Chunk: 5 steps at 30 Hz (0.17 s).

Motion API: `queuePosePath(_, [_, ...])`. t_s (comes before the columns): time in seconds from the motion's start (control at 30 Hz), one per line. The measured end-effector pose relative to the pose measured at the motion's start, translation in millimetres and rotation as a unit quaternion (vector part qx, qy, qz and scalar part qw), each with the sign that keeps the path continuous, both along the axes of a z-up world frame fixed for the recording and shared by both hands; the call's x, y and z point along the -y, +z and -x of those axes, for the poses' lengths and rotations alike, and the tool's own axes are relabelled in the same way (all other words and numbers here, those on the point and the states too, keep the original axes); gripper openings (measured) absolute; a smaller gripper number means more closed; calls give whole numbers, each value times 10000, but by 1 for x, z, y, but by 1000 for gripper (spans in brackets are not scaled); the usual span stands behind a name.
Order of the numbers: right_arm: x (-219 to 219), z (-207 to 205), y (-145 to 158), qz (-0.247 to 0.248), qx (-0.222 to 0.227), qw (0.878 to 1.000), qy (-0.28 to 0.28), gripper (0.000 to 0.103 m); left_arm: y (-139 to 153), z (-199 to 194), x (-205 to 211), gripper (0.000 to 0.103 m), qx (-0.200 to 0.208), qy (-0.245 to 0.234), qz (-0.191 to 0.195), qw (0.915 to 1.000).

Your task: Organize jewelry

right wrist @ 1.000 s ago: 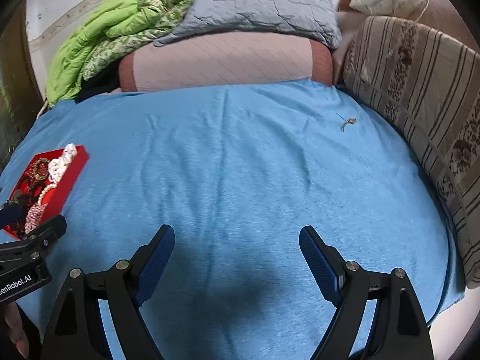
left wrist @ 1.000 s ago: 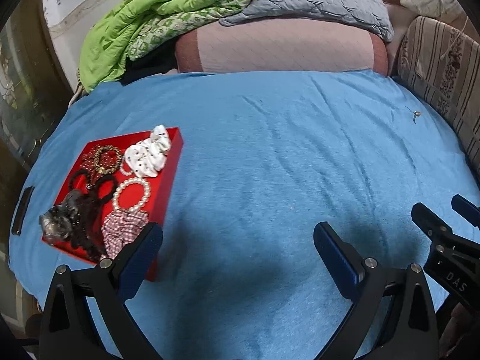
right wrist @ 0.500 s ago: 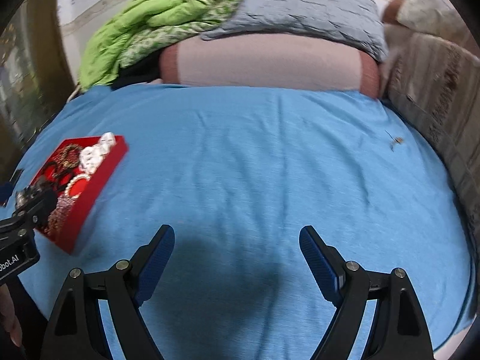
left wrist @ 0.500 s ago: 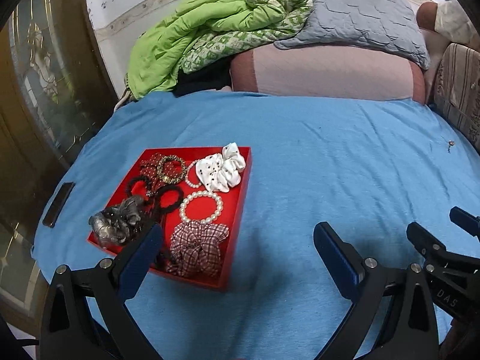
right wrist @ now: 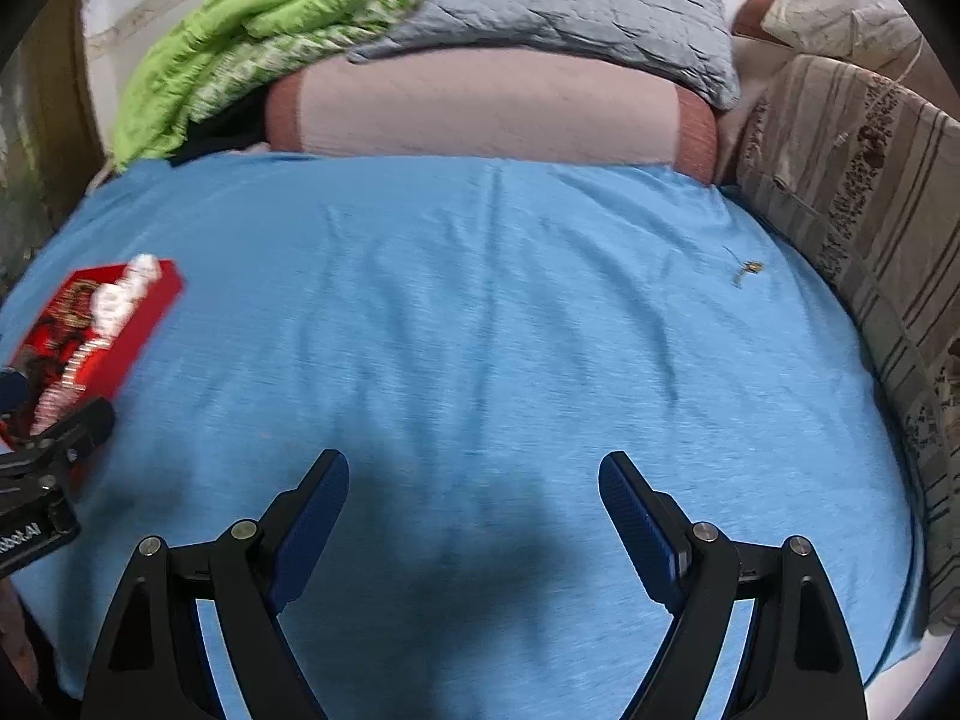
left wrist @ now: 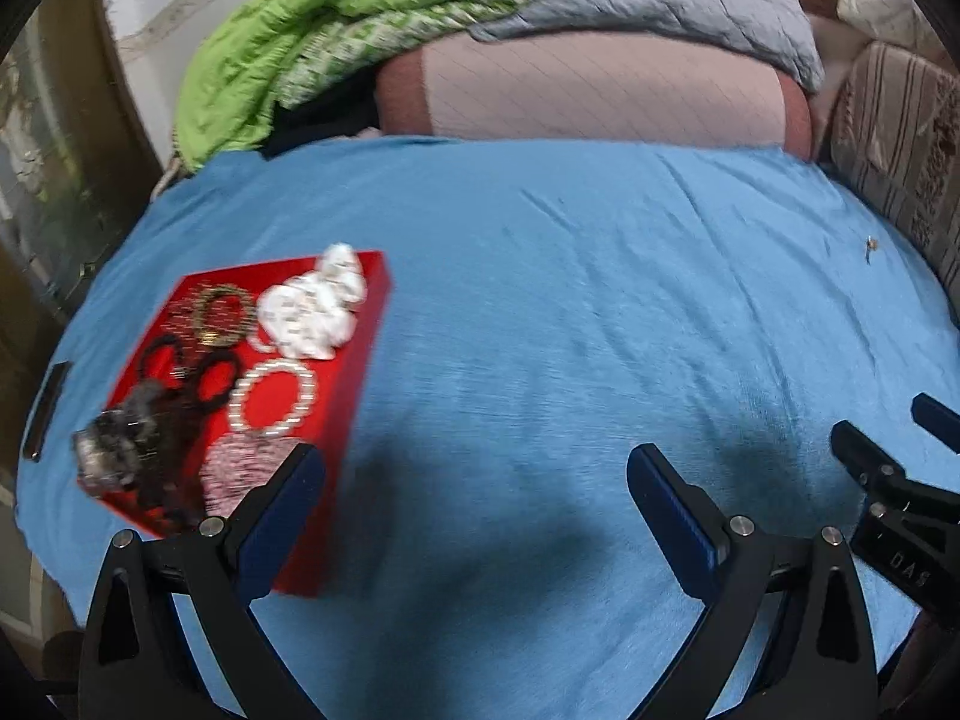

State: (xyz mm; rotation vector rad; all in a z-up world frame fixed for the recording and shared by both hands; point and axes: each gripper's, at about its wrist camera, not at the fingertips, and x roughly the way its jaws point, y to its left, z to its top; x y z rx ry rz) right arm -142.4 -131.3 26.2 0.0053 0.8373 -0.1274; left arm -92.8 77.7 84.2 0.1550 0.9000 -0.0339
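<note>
Jaws of left gripper (left wrist: 474, 480) and right gripper (right wrist: 474, 486) wide, empty, red tray (left wrist: 360, 360) near blue bedsheet's (left wrist: 570, 312) left edge holding pearl bracelet (left wrist: 273, 397), white scrunchie (left wrist: 315, 312), apparently dark hair ties (left wrist: 192, 369), open sheet rightward.

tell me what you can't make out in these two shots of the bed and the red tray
- Left wrist view: the red tray is motion-blurred; the dark pieces merge together, and the left tool's finger covers part of the checked scrunchie.
- Right wrist view: the tray sits at the left edge, blurred, its near end behind the left tool.
- Both views: the small thing on the blue sheet is too tiny to identify.
</note>
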Motion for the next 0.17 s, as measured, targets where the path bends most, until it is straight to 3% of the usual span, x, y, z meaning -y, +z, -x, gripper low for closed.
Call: queuePosePath(0.17, [33, -11, -21, -64, -343, 9991, -248, 89, -32, -23, 23, 100, -385, -118, -15, 9992])
